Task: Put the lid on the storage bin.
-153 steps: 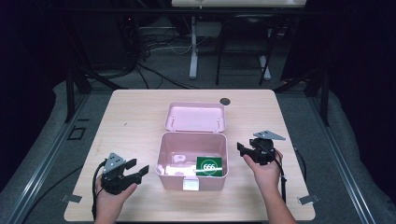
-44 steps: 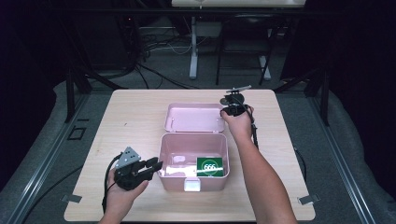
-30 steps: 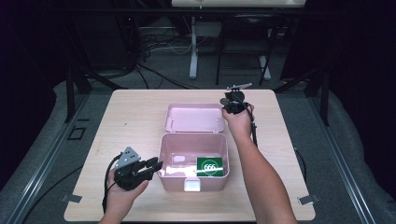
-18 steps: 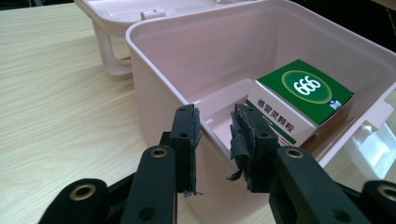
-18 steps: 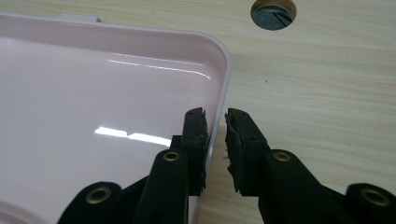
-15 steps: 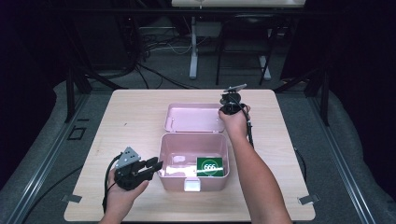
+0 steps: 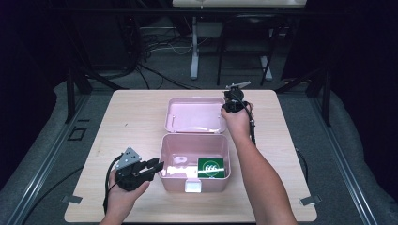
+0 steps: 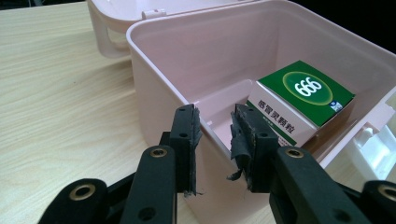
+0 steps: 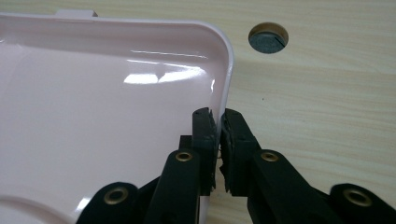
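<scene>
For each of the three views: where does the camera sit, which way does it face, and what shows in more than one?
High view: above the person's side, facing forward and down on the table; both forearms, left gripper and right gripper show.
Left gripper view: rides the left gripper, looking along its jaws, shut on the box wall, toward the carton.
Right gripper view: rides the right gripper, jaws shut on the lid edge.
Shared: box and carton appear in high and left gripper views.

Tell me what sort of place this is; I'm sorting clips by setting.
Probably a lab or recording workspace, not a home: a bare wooden table on dark carpet, loose cables and equipment stands behind it, and handheld grippers working on a pink storage box.
</scene>
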Demonstrator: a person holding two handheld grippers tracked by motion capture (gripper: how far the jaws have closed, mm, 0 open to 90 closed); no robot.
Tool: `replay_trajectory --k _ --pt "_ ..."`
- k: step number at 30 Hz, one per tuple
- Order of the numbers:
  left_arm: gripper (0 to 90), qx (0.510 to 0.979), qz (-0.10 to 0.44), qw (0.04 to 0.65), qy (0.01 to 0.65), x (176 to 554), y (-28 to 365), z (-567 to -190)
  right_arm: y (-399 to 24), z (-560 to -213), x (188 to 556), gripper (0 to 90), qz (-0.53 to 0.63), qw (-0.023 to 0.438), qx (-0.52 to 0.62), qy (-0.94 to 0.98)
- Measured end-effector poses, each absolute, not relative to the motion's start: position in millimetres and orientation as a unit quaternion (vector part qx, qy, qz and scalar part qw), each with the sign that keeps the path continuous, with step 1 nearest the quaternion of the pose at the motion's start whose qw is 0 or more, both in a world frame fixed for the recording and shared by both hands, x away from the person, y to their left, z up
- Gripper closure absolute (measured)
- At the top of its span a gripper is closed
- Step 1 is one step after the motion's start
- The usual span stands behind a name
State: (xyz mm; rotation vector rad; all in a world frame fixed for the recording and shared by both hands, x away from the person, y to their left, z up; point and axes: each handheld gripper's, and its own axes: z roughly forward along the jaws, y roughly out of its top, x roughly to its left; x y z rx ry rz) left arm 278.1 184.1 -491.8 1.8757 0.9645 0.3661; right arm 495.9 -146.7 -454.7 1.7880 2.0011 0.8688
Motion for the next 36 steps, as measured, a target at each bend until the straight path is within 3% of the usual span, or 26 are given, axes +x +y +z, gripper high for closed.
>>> replay_trajectory --k 21,36 --pt "69.6 0.768 0.152 0.479 0.398 278.2 183.1 -492.0 -156.6 -422.6 462.5 86.2 0.39 0.201 0.578 0.688" --pt "69.1 0.767 0.155 0.477 0.4 278.7 182.1 -492.5 -163.4 -409.6 442.0 86.9 0.422 0.205 0.554 0.687"
